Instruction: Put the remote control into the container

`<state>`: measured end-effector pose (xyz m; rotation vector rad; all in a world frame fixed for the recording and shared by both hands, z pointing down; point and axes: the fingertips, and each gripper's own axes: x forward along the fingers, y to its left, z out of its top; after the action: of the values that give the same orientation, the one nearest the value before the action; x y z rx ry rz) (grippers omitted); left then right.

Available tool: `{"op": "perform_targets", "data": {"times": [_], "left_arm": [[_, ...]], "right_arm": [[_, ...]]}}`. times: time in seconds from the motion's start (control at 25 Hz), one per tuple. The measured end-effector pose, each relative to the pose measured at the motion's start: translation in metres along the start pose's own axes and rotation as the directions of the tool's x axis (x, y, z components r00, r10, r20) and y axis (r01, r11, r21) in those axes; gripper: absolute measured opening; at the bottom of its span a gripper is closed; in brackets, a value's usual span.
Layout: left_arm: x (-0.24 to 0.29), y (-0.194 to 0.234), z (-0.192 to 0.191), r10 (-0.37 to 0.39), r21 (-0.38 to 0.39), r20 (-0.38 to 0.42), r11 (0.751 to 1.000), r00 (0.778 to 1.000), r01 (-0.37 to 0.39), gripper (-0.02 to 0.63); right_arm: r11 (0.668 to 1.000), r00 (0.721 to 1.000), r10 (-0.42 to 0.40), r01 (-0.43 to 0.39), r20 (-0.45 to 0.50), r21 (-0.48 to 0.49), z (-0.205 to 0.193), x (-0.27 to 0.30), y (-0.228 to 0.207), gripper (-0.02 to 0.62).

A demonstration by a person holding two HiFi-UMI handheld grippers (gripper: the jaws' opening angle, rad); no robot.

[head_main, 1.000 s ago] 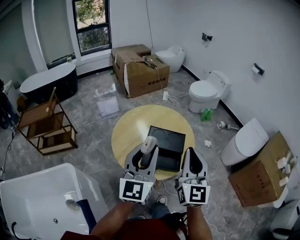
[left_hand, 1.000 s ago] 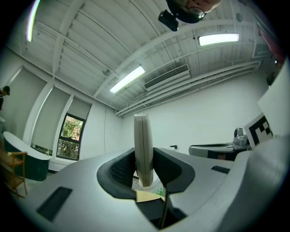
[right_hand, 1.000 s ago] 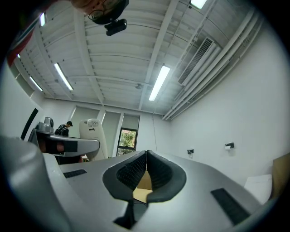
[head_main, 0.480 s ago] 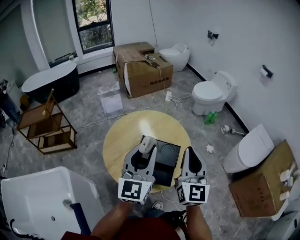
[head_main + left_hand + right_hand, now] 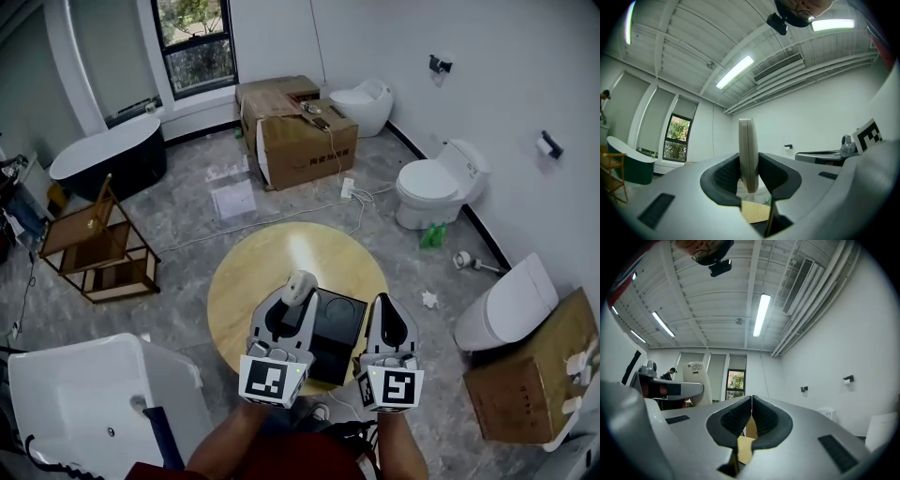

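Observation:
My left gripper [image 5: 296, 302] is shut on a white remote control [image 5: 299, 286], which stands upright, edge-on, between the black pads [image 5: 725, 174] in the left gripper view [image 5: 748, 154]. It hangs over the near left part of a black container [image 5: 339, 323] with two round hollows, lying on a round wooden table [image 5: 253, 272]. My right gripper [image 5: 388, 309] is shut with nothing in it, beside the container's right edge; its pads [image 5: 738, 418] meet in the right gripper view [image 5: 751, 416]. The remote shows there too, at the left [image 5: 695, 380].
White bathtub [image 5: 84, 394] at near left, a black tub [image 5: 108, 159] and wooden racks [image 5: 94, 248] further left. Cardboard boxes [image 5: 300, 131] behind the table, another [image 5: 530, 380] at right. Toilets [image 5: 436, 183] stand along the right wall. Cables [image 5: 309, 211] lie on the floor.
The head view has shifted, so the table and container sit nearer the grippers. Both grippers hold the same pose, with the remote still gripped.

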<state>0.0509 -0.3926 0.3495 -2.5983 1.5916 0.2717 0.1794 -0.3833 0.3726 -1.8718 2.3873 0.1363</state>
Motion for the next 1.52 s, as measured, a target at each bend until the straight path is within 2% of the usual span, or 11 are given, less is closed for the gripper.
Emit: {"op": "perform_targets", "data": {"times": [0.24,0.36,0.48,0.6,0.72,0.84,1.08,1.32,1.52], "left_arm": [[0.010,0.015,-0.015,-0.029,0.002,-0.035,1.000,0.999,0.029,0.117],[0.012,0.015,-0.024,-0.075,0.033,-0.084,0.996,0.994,0.078,0.117],[0.009,0.014,-0.040,-0.129,0.084,-0.192,0.986,0.973,0.147,0.117],[0.006,0.013,-0.058,-0.157,0.100,-0.290,0.976,0.944,0.193,0.117],[0.004,0.012,-0.078,-0.179,0.102,-0.389,0.967,0.904,0.235,0.117],[-0.003,0.007,-0.105,-0.208,0.077,-0.497,0.957,0.843,0.281,0.117],[-0.026,-0.006,-0.165,-0.262,-0.006,-0.700,0.932,0.664,0.363,0.117],[-0.051,-0.011,-0.210,-0.281,-0.085,-0.827,0.918,0.487,0.387,0.117],[-0.068,-0.019,-0.244,-0.301,-0.147,-0.889,0.900,0.344,0.410,0.117]], "right_arm": [[1.000,1.000,-0.014,0.014,-0.009,-0.002,-0.009,0.017,0.004,0.022],[1.000,0.999,-0.028,0.028,-0.019,0.002,-0.011,0.023,0.006,0.023],[1.000,0.999,-0.025,0.025,-0.028,-0.007,-0.016,0.027,0.010,0.022],[1.000,0.999,-0.029,0.029,-0.036,-0.006,-0.019,0.030,0.009,0.023],[1.000,0.999,-0.028,0.028,-0.038,-0.011,-0.019,0.034,0.009,0.022],[1.000,0.999,-0.025,0.025,-0.037,-0.013,-0.020,0.038,0.009,0.021],[0.999,0.999,-0.031,0.030,-0.043,-0.012,-0.022,0.042,0.008,0.022],[0.999,0.999,-0.038,0.038,-0.026,-0.005,-0.021,0.041,0.009,0.021],[1.000,1.000,-0.014,0.013,-0.006,-0.021,-0.022,0.038,0.013,0.022]]}}
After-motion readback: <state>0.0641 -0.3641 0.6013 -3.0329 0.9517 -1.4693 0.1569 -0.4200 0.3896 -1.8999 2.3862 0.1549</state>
